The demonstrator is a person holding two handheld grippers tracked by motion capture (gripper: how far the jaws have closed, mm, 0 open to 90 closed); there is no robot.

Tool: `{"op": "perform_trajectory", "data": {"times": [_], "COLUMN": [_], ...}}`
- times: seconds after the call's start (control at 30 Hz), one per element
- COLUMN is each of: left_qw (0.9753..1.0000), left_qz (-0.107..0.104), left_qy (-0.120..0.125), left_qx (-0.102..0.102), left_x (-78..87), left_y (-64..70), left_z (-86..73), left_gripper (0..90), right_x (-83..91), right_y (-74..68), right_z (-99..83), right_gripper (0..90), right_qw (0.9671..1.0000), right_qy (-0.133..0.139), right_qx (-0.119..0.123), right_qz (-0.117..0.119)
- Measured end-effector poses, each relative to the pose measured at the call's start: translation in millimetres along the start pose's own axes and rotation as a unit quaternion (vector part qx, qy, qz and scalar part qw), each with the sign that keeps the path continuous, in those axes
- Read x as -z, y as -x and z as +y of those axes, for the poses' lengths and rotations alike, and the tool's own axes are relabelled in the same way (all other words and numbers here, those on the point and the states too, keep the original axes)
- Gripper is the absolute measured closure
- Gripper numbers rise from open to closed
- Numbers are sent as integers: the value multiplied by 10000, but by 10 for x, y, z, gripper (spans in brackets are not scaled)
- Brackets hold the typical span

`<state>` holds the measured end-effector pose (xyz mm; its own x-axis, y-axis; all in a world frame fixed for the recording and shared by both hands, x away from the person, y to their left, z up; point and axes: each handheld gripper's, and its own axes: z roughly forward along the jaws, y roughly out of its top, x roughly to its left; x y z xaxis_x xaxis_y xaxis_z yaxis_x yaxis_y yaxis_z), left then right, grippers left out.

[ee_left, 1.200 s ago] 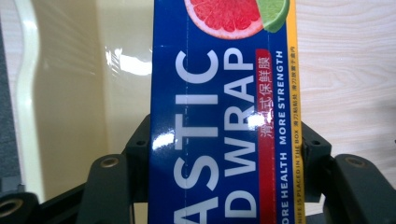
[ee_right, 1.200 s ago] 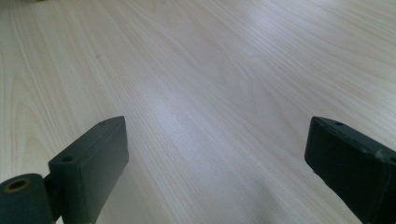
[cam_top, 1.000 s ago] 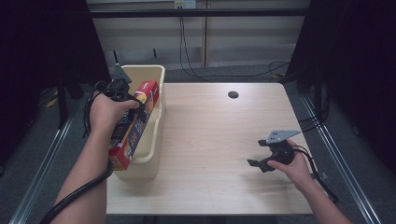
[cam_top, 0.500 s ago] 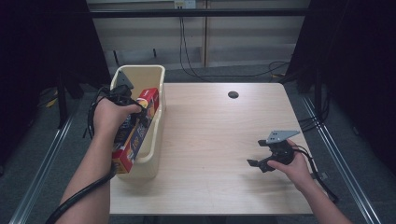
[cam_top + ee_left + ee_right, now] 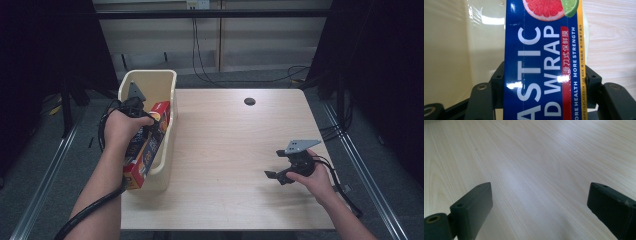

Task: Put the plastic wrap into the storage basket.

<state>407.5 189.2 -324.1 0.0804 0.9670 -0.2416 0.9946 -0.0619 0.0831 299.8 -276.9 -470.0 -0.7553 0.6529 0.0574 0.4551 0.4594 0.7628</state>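
Observation:
A long blue, red and yellow plastic wrap box [image 5: 148, 146] leans tilted in the cream bin [image 5: 151, 76] at the table's left edge. Its red end pokes above the bin's right wall. My left gripper [image 5: 149, 128] is shut on the box, with the hand wrapped around it. In the left gripper view the box [image 5: 541, 57] sits between the two black jaws of the left gripper [image 5: 546, 97], with the bin's inner wall [image 5: 449, 50] behind it. My right gripper [image 5: 276, 164] hovers open over the table's right front. In its own view the right gripper [image 5: 539, 202] has nothing between its wide-apart jaws.
The light wooden table [image 5: 225, 145] has a round dark cable hole [image 5: 249, 101] near its far edge. Black curtains flank both sides, and cables run along the floor behind. A metal rail [image 5: 45, 185] lies on the floor to the left.
My left hand has brought the box slightly down and toward the near end of the bin. The right gripper has stayed in place.

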Motion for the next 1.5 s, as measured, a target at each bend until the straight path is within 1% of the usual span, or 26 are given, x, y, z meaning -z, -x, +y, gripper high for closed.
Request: {"op": "perform_trajectory", "data": {"times": [0.1, 0.17, 0.27, 0.37, 0.4, 0.47, 0.53, 0.6, 0.67, 0.73, 0.8, 0.83, 0.9, 0.97, 1.0, 1.03, 1.07, 1.17, 1.2, 1.23, 1.27, 1.3, 1.37, 1.43, 1.47, 1.5], "left_qw": [10000, 9999, 9998, 9997, 9997, 9996, 9996, 9995, 9996, 9995, 9995, 9996, 9996, 9997, 9996, 9996, 9993, 9991, 9983, 9977, 9977, 9977, 9972, 9968, 9967, 9960], "left_qz": [29, -39, -23, -10, 33, 16, 38, 32, -30, 30, 22, 38, 3, -17, -79, -79, -156, -172, -425, -486, -469, -479, -528, -545, -569, -613], "left_qy": [6, -71, -138, -226, -199, -239, -203, -266, -143, -217, -200, -240, -79, -109, 116, 116, 206, 302, 307, 428, 474, 479, 517, 576, 572, 627], "left_qx": [25, 89, 145, 119, 158, 120, 191, 189, 257, 229, 231, 161, 257, 201, 253, 253, 270, 247, 247, 186, 155, 97, 78, -67, -82, -163], "left_x": [-24, -64, -100, -122, -129, -136, -155, -161, -144, -133, -124, -117, -102, -81, -4, -4, 60, 118, 159, 177, 192, 209, 218, 230, 233, 235], "left_y": [-4, -20, -30, -42, -39, -42, -33, -44, -48, -43, -35, -34, -24, -34, -35, -35, -29, -19, 0, 19, 38, 66, 107, 171, 195, 230], "left_z": [-7, -11, -10, -3, -1, 1, 0, 4, 11, 17, 22, 25, 23, 25, 30, 30, 32, 34, 38, 43, 47, 54, 60, 71, 73, 77], "left_gripper": [399, 399, 398, 398, 397, 396, 395, 393, 371, 371, 369, 368, 370, 373, 373, 373, 369, 363, 375, 375, 375, 378, 378, 371, 369, 364], "right_x": [1, 1, 1, -2, -4, -8, -9, -10, -9, -11, -10, -10, -5, 3, 9, 9, 9, 2, 2, 4, 8, 9, 14, 22, 23, 24], "right_y": [-1, -1, -2, -2, -2, 1, 2, 1, 0, -1, -1, -1, 0, -2, -3, -3, 0, -1, -4, -4, -9, -8, -7, -4, -4, -5], "right_z": [0, 1, 2, 2, 1, 1, 1, 0, 0, -1, 0, -2, -6, -5, -2, -2, 4, 4, 4, 5, 7, 7, 8, 8, 8, 8], "right_gripper": [63, 63, 62, 63, 63, 63, 63, 63, 63, 63, 63, 63, 63, 63, 63, 63, 63, 63, 64, 64, 64, 64, 64, 64, 64, 64], "right_qw": [10000, 10000, 10000, 10000, 10000, 10000, 10000, 10000, 10000, 10000, 10000, 10000, 10000, 10000, 10000, 10000, 10000, 10000, 10000, 10000, 10000, 10000, 10000, 10000, 10000, 10000], "right_qy": [-7, 2, 4, -5, -3, 1, -1, -4, -15, -11, -20, -8, -34, -15, 8, 8, 14, -9, -5, -5, 4, 10, 18, 21, 25, 25], "right_qx": [5, 2, 4, 5, 17, 27, 20, 22, 22, 25, 9, 28, 5, 7, -7, -7, 0, 1, 1, 5, -6, -1, 0, 11, 8, 0], "right_qz": [-8, -3, -3, -11, -17, -2, -2, 1, 5, 0, 3, -2, -11, 1, -18, -18, -13, -13, -8, 11, -6, -7, -31, -15, -10, -12]}}
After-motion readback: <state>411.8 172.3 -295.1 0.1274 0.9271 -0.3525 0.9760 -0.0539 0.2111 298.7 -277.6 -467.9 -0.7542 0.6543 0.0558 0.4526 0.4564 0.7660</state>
